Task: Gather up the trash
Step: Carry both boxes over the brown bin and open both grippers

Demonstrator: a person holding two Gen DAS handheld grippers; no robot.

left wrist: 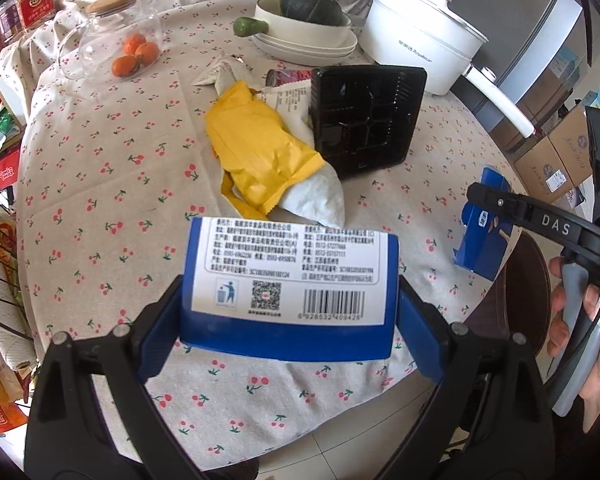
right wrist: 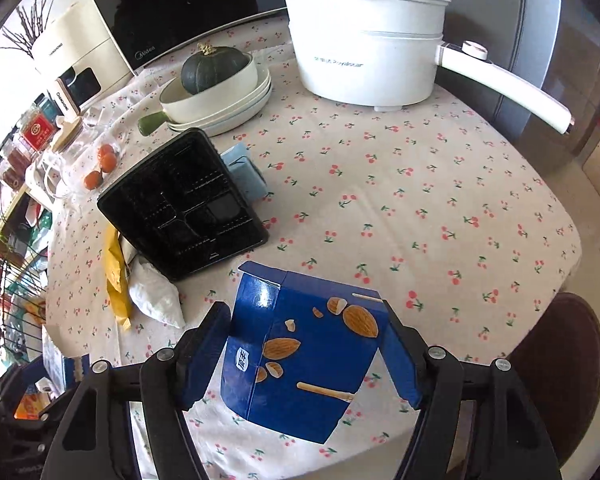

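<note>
If I squeeze too hard, my left gripper (left wrist: 289, 300) pinching the barcode box (left wrist: 289, 288) and right gripper (right wrist: 306, 344) pinching the almond box (right wrist: 304, 352) could crush them; too soft, they drop.

Left wrist view: close above the near edge of the round cherry-print tablecloth (left wrist: 99, 208), facing the far appliances. Right wrist view: equally near, from further right, facing likewise. Both share the black ribbed plastic tray (left wrist: 366, 118) (right wrist: 183, 204) and white lidded electric pot (left wrist: 420, 44) (right wrist: 366, 48).

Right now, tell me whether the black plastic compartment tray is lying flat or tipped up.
Tipped up. The black plastic compartment tray leans on a pale blue box, its underside facing the cameras.
</note>
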